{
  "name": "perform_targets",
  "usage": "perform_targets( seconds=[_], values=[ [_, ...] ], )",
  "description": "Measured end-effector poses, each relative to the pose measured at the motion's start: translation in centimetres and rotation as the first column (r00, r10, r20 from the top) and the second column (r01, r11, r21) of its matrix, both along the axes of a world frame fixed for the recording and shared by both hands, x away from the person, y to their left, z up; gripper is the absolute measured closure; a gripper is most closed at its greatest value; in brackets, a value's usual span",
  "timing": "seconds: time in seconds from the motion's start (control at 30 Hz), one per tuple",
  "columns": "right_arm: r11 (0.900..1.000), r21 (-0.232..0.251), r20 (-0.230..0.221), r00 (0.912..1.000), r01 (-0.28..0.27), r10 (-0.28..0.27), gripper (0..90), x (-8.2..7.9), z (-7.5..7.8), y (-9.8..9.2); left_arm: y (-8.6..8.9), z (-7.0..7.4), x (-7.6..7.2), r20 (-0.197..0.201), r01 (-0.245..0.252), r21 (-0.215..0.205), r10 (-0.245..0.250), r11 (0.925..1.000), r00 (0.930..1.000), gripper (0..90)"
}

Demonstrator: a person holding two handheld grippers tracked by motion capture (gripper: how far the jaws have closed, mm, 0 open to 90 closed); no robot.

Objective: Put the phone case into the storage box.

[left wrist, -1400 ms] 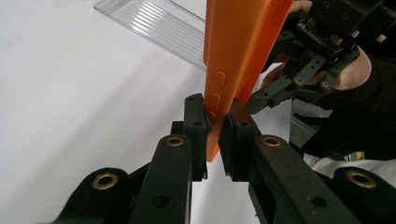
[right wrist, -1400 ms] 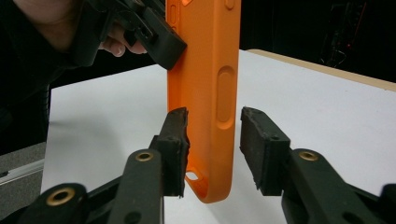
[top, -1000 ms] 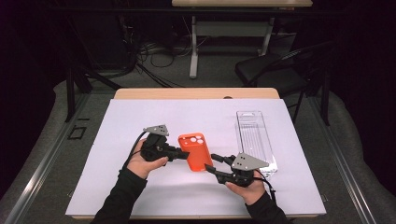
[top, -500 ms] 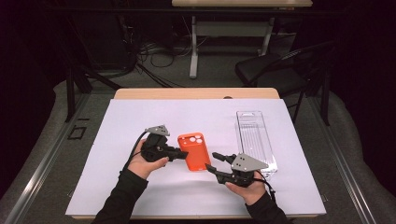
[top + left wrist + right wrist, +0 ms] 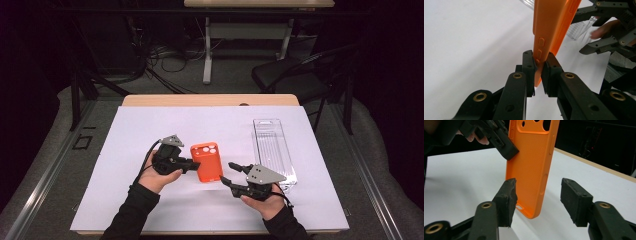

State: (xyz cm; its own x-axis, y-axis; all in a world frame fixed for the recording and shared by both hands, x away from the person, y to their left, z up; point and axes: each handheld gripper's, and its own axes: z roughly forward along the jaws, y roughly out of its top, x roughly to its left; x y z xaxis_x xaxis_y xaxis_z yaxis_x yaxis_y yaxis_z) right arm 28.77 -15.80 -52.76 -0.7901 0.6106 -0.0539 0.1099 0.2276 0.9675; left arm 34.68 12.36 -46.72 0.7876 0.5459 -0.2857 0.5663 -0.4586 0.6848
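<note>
Phone case: my left tongs clamp its edge; my right tongs, just opening, straddle it untouched. Next, regrip or withdraw.

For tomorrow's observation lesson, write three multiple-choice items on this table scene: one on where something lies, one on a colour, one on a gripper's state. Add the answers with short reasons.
1. Where does the clear plastic tray lie?
A. to the right of the phone case
B. under the phone case
C. in the left gripper

2. What colour is the phone case?
A. blue
B. orange
C. green

3. How does the left gripper stand?
A. wide open above the table
B. shut on the tray
C. shut on the phone case's edge

Answers: 1 A, the high view shows the tray right of the case; 2 B, orange in all views; 3 C, the left gripper view shows its pads pinching the case's edge.
</note>
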Motion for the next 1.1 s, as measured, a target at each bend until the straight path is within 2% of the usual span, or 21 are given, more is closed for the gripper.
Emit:
perform_targets(
  seconds=[0.5, 0.7, 0.83, 0.97, 1.1],
  values=[
    [0.996, -0.050, -0.002, 0.9970, 0.077, -0.077, 29.1, -0.1, 0.3, 0.2, -0.4, 0.4, -0.5, 0.011, -0.034, 0.059, 0.034, 0.9977, 0.9994, 81.9],
    [0.994, -0.071, -0.011, 0.9964, 0.083, -0.084, 24.9, -0.2, 0.5, 0.5, -0.6, 0.5, -0.7, 0.016, -0.034, 0.071, 0.033, 0.9969, 0.9993, 81.9],
    [0.994, -0.068, -0.042, 0.9954, 0.083, -0.086, 23.2, 0.0, 0.6, 0.6, -0.7, 0.5, -0.7, 0.019, -0.035, 0.078, 0.033, 0.9963, 0.9993, 81.9],
    [0.992, -0.074, -0.066, 0.9919, 0.104, -0.109, 16.7, 0.3, 0.9, 0.6, -0.7, 0.6, -0.7, 0.021, -0.038, 0.086, 0.036, 0.9956, 0.9991, 82.0],
    [0.991, -0.079, -0.116, 0.9861, 0.111, -0.119, 13.8, 0.8, 1.1, 0.6, -0.7, 0.8, -0.8, 0.023, -0.042, 0.091, 0.040, 0.9949, 0.9989, 82.0]
  ],
)
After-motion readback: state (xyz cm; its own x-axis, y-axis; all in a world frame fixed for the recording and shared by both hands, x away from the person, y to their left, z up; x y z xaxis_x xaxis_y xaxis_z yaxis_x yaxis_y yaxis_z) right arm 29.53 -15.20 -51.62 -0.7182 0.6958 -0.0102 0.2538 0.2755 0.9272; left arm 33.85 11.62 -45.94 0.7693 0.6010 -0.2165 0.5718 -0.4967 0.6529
